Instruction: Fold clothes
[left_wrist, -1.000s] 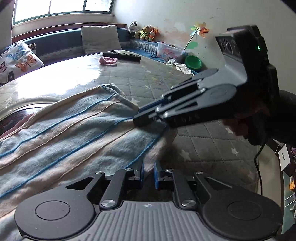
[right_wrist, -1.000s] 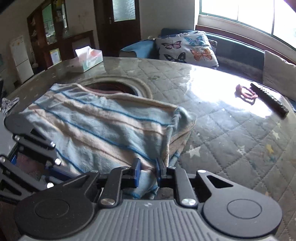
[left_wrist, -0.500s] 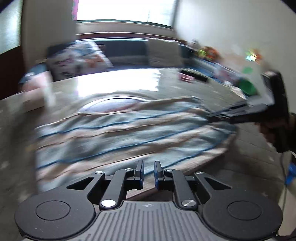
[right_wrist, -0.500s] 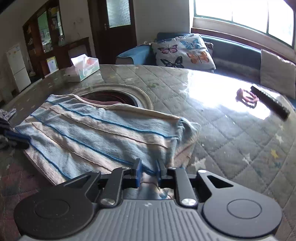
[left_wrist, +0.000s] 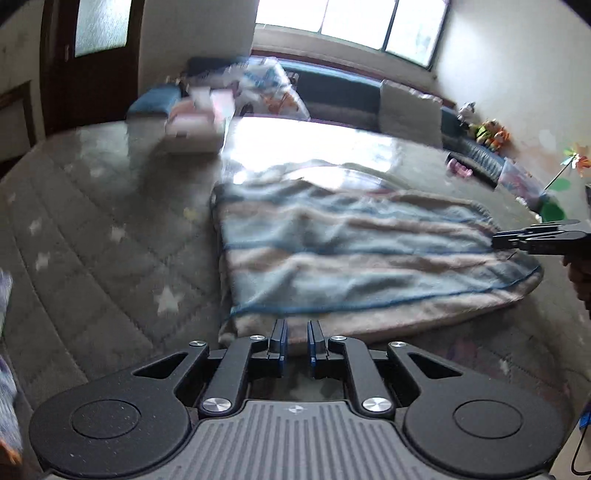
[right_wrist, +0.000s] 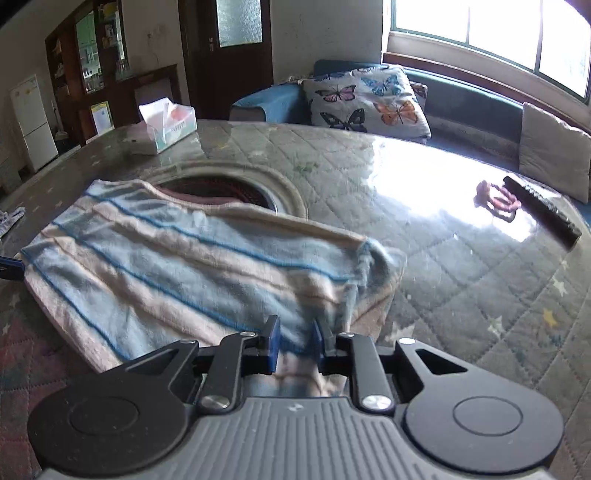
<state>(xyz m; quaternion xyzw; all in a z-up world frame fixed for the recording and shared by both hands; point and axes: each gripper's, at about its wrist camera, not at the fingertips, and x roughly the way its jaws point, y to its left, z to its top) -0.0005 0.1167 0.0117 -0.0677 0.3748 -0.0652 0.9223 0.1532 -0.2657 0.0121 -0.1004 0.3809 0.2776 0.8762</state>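
A folded striped cloth (left_wrist: 354, 254), light blue and beige with thin blue lines, lies flat on the quilted table; it also shows in the right wrist view (right_wrist: 184, 273). My left gripper (left_wrist: 295, 341) hangs just off the cloth's near edge, jaws slightly apart with nothing between them. My right gripper (right_wrist: 295, 341) sits over the cloth's right end, jaws a little apart with cloth lying between and under them; from the left wrist view it (left_wrist: 496, 240) reaches in at the cloth's far right edge.
A tissue box (right_wrist: 168, 125) stands at the table's far left. A pink item (right_wrist: 496, 199) and a dark remote (right_wrist: 541, 212) lie at the far right. A round recess (right_wrist: 229, 188) sits behind the cloth. Cushions (right_wrist: 369, 99) line the bench beyond.
My left gripper has swung away from the right gripper to the cloth's other end and backed off its edge. My right gripper's jaws have opened a little wider over the cloth.
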